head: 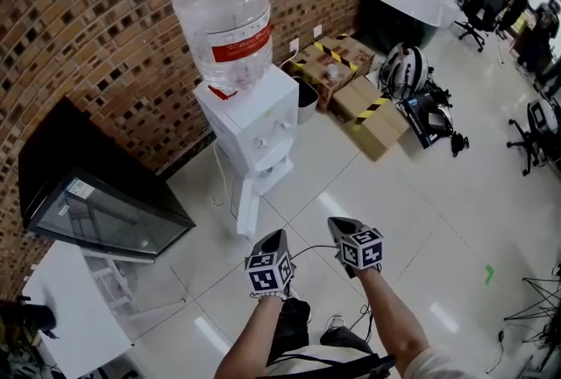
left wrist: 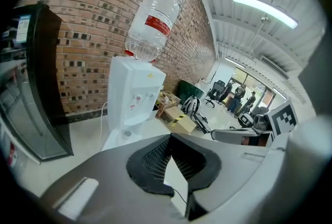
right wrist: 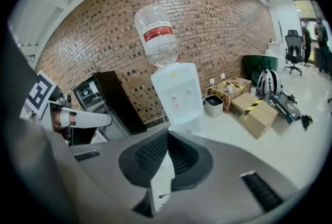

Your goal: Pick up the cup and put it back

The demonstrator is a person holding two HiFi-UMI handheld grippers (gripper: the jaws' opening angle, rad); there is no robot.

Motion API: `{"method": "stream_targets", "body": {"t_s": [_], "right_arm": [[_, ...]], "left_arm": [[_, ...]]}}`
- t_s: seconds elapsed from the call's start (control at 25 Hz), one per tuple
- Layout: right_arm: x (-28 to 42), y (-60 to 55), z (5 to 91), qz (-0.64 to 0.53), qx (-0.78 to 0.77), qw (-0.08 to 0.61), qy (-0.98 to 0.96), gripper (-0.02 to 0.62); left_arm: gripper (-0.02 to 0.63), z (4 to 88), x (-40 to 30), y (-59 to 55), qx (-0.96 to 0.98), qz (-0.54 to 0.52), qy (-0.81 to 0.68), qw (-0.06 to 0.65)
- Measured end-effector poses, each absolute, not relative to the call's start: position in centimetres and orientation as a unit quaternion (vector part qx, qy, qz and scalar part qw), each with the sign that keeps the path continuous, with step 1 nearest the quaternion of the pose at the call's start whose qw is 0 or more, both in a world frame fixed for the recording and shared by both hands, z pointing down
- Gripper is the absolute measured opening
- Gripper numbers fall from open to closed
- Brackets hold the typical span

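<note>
Tongs shut and empty; cup not in hand.
Side by side above the floor, the left tongs (head: pixel 279 233) and the right tongs (head: pixel 338 223) press tips together on nothing, facing the water dispenser (head: pixel 254 127). No cup is identifiable; a small pale item (head: pixel 334 70) on the cardboard box (head: pixel 317 60) is unclear. Locate the cup first, then open one pair wide before approaching.
</note>
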State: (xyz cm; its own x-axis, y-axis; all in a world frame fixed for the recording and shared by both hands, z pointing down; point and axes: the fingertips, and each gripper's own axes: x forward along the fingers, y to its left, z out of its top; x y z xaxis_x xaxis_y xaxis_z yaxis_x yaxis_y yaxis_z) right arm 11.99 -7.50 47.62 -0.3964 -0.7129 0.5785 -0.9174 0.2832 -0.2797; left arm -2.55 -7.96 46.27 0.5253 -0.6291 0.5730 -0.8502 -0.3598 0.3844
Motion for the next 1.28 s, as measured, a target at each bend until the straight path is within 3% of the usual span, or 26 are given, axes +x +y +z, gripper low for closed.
{"method": "stream_targets", "body": {"t_s": [0.56,1.28], "right_arm": [[16.4,6.9,39.8,0.266,0.507,0.175,-0.801,0.002],[15.6,17.0,31.3,0.190,0.501,0.153,-0.830,0.005]], "left_arm": [[0.000,38.0,-0.5,3.4,0.803,0.116,-0.490,0.318],[0.002,31.5,1.5,14.0,0.815,0.085,-0.503,0.276]]}}
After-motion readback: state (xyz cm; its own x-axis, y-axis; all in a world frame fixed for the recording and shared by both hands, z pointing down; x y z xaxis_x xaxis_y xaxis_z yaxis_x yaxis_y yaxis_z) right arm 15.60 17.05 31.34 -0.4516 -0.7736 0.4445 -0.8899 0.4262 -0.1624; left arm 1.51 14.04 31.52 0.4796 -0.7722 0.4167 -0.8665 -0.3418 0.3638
